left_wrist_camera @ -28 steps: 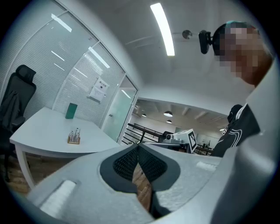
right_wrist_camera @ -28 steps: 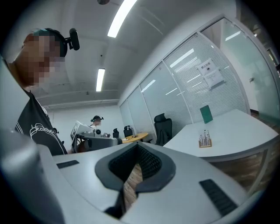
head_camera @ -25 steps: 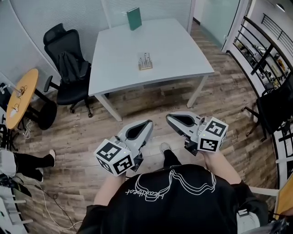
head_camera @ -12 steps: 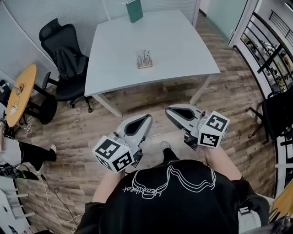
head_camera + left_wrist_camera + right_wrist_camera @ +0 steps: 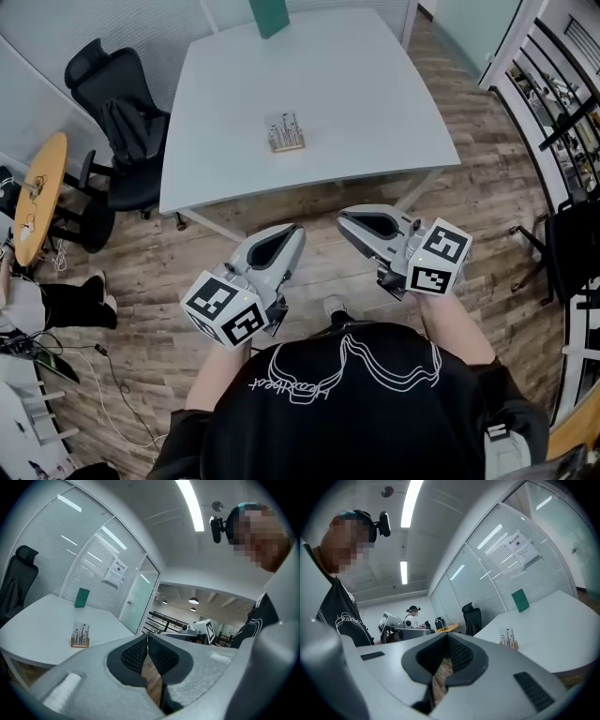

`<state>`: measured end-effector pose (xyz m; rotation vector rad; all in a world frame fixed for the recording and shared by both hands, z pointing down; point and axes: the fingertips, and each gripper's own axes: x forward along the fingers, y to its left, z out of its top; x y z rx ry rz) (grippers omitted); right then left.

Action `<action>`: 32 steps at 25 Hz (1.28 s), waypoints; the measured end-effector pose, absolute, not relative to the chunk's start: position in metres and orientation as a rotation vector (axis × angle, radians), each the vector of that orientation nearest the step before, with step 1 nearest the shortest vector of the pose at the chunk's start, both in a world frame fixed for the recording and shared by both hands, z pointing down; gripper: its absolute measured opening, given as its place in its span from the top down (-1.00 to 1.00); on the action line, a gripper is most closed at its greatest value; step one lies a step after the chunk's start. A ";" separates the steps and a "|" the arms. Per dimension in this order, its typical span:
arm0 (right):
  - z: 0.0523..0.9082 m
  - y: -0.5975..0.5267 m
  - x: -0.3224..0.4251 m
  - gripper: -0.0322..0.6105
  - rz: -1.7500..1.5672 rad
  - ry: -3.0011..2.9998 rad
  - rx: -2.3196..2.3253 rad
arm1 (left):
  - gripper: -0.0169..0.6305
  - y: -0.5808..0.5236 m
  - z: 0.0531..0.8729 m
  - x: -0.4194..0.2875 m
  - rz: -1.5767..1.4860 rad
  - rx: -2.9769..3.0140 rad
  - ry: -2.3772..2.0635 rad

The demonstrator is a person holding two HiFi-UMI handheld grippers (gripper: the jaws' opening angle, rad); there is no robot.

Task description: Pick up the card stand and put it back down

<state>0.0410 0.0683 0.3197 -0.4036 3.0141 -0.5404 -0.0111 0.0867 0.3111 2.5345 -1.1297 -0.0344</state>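
Observation:
The card stand (image 5: 284, 132), a small wooden base holding upright cards, sits near the middle of the white table (image 5: 375, 112). It also shows in the left gripper view (image 5: 80, 636) and the right gripper view (image 5: 508, 639). My left gripper (image 5: 292, 232) hangs shut and empty over the wooden floor, short of the table's near edge. My right gripper (image 5: 343, 222) is beside it, also shut with nothing between its jaws. Both are well apart from the stand.
A green book (image 5: 269, 16) stands at the table's far edge. A black office chair (image 5: 117, 127) is left of the table, a round wooden side table (image 5: 36, 192) farther left. A person's legs (image 5: 66, 302) are at the left edge. Black racks (image 5: 562, 112) line the right.
The view has advanced toward the table: table and card stand sit lower and closer in the head view. Both grippers stay shut and keep their places in front of the body.

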 end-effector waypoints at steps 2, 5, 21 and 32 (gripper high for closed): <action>0.316 0.054 0.047 0.87 -0.524 3.010 -0.403 | 0.91 0.071 0.307 -0.006 -0.036 2.540 -1.138; 0.308 0.036 0.053 0.87 -0.480 3.010 -0.397 | 0.91 0.054 0.303 0.001 -0.003 2.569 -1.143; 0.319 -0.036 0.032 0.87 -0.350 3.089 -0.533 | 0.90 -0.002 0.320 -0.033 -0.018 2.586 -1.104; 0.369 -0.121 -0.001 0.77 -0.561 3.068 -0.618 | 0.89 -0.097 0.366 -0.090 0.058 2.491 -1.158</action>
